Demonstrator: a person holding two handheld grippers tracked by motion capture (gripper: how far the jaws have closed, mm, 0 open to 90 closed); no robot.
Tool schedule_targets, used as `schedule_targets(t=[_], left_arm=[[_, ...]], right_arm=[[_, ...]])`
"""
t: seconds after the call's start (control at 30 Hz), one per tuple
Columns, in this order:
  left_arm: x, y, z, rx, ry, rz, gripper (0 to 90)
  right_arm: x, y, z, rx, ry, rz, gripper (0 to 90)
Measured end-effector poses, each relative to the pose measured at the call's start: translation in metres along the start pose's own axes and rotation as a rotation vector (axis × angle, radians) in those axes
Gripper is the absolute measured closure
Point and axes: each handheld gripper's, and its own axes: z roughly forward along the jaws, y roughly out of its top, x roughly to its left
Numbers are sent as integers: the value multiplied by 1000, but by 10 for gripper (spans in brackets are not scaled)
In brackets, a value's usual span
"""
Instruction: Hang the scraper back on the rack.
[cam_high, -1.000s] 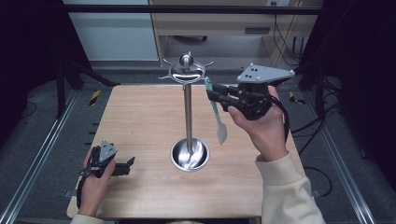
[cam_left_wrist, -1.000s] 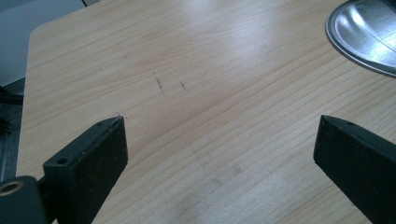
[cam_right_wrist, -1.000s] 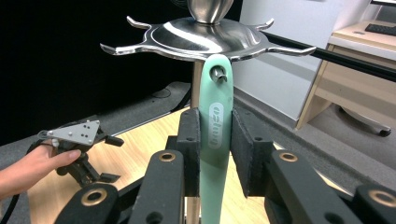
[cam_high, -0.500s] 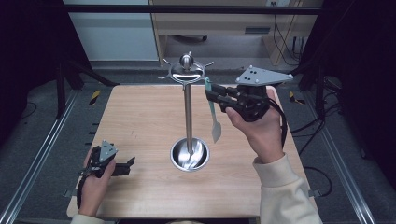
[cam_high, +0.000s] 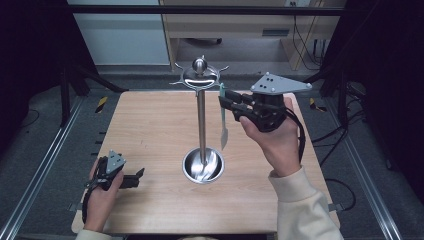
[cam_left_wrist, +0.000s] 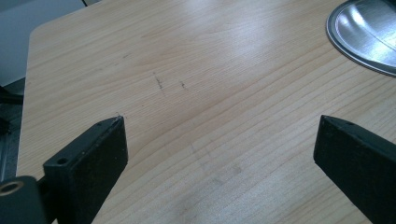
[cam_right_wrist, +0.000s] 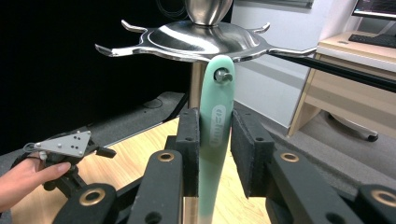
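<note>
With the right hand-held gripper (cam_right_wrist: 214, 154) clamped on the mint-green plastic utensil (cam_right_wrist: 215, 135), ease its handle hole squarely onto a prong of the polished steel hanging stand (cam_right_wrist: 205, 39).

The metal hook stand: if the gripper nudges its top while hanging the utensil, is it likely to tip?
Possibly. The stand is one tall thin pole on a small round base, so a sideways push at the hook crown has leverage. The steel probably gives it some steadying weight.

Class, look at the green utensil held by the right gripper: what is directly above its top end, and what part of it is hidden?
Above the green utensil spreads the steel rack's hooked disc; a hook tip pokes through the handle's hole. The right gripper covers its sides.
</note>
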Motion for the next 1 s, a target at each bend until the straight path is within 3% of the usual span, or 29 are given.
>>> schedule_targets(t=[0.17, 0.7, 1.0], left_arm=[[0, 0, 0, 1, 0, 0, 27], [0, 0, 0, 3, -1, 1, 27], [0, 0, 0, 6, 0, 1, 27]], right_arm=[[2, 0, -3, 2, -4, -12, 697], [2, -8, -19, 64, -126, -67, 503], [-5, -14, -28, 60, -182, -59, 403]])
